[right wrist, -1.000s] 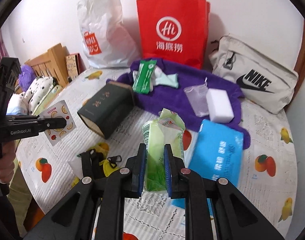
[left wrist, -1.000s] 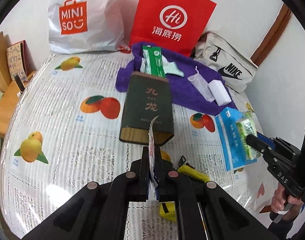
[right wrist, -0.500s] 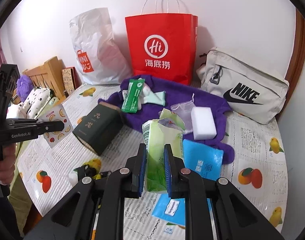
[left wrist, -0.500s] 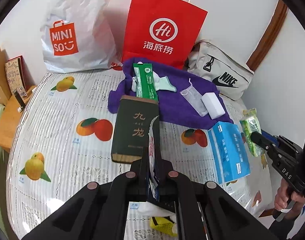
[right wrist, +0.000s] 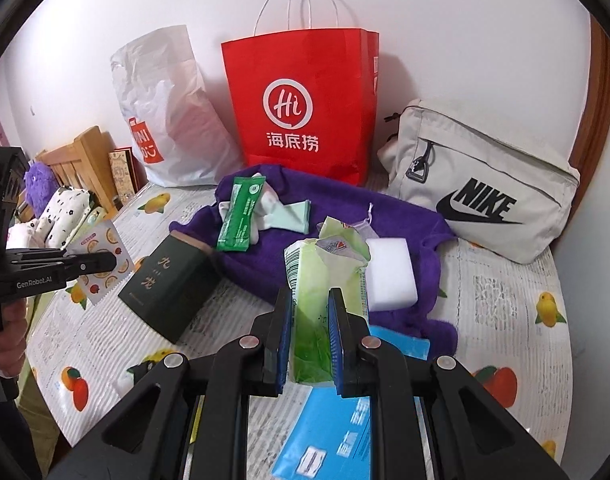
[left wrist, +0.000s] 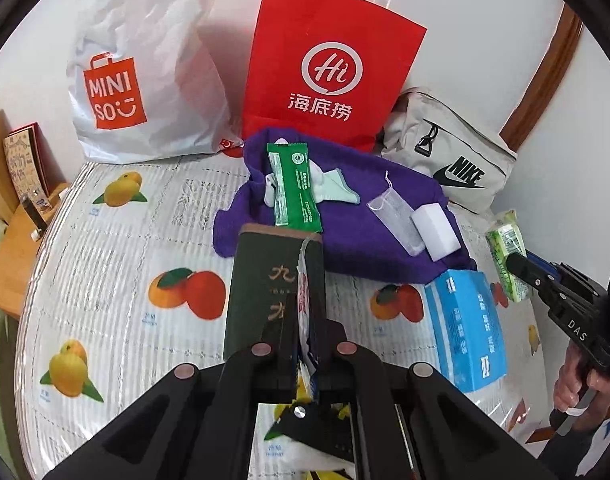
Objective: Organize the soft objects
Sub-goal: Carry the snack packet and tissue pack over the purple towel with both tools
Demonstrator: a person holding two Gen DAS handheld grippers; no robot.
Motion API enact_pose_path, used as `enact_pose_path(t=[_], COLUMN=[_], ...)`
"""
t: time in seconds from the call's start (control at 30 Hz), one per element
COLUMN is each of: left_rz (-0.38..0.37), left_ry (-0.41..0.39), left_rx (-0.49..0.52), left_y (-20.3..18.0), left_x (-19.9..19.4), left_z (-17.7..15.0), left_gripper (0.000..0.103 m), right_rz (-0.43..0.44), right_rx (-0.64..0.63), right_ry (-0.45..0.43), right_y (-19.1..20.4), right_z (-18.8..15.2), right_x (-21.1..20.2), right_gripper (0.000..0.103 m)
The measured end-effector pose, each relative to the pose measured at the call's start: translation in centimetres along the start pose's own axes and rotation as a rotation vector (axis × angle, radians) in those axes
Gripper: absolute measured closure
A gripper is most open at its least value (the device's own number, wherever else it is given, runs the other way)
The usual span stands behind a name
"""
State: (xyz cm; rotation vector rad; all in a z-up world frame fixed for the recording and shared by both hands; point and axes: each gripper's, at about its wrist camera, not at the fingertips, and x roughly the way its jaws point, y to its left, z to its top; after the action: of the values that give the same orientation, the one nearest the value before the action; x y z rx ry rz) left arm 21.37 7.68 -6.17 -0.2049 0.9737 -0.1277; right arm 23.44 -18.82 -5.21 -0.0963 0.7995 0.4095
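Note:
My left gripper [left wrist: 305,320] is shut on a thin fruit-printed sachet [right wrist: 101,260], seen edge-on between its fingers and held above the table. The right gripper [right wrist: 311,300] is shut on a light green tissue pack [right wrist: 321,292], also lifted clear of the table; the left wrist view shows that pack [left wrist: 507,264] at the far right. A purple towel [left wrist: 365,248] lies spread near the bags. On it rest a green packet [left wrist: 295,190], a mint sock [left wrist: 333,190], a mesh pouch [left wrist: 393,216] and a white sponge [left wrist: 435,232]. A blue tissue pack [left wrist: 469,328] lies on the table below the right gripper.
A dark green box [left wrist: 265,280] lies just ahead of the left gripper. A red paper bag [left wrist: 329,68], a white Miniso bag [left wrist: 145,80] and a beige Nike bag [left wrist: 457,160] line the wall. A black and yellow item [left wrist: 305,412] lies under the left gripper. A wooden headboard [right wrist: 77,160] stands beyond the table's left edge.
Both grippers have risen and drawn back from the table with their loads. The green tissue pack has come up off the blue pack. Neither grip has changed.

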Motion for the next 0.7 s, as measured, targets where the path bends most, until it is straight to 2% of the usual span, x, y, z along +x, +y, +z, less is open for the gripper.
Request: enact_pose_path(t=[0.37,0.7], left_rz=[0.0,-0.005], left_ry=[0.016,0.056], left_rx=[0.001,0.0], left_y=[0.4,0.7], left_x=[2.6,5.9], left_z=[2.7,4.7], left_gripper=[0.098,0.098], right_rz=[0.01,-0.003], right_rx=[0.012,0.008], right_ry=[0.05,0.128], right_y=[-1.3,-2.1], right_z=[2.7,3.6], right_x=[5.3,10.9], right_gripper=[0.086,0.086])
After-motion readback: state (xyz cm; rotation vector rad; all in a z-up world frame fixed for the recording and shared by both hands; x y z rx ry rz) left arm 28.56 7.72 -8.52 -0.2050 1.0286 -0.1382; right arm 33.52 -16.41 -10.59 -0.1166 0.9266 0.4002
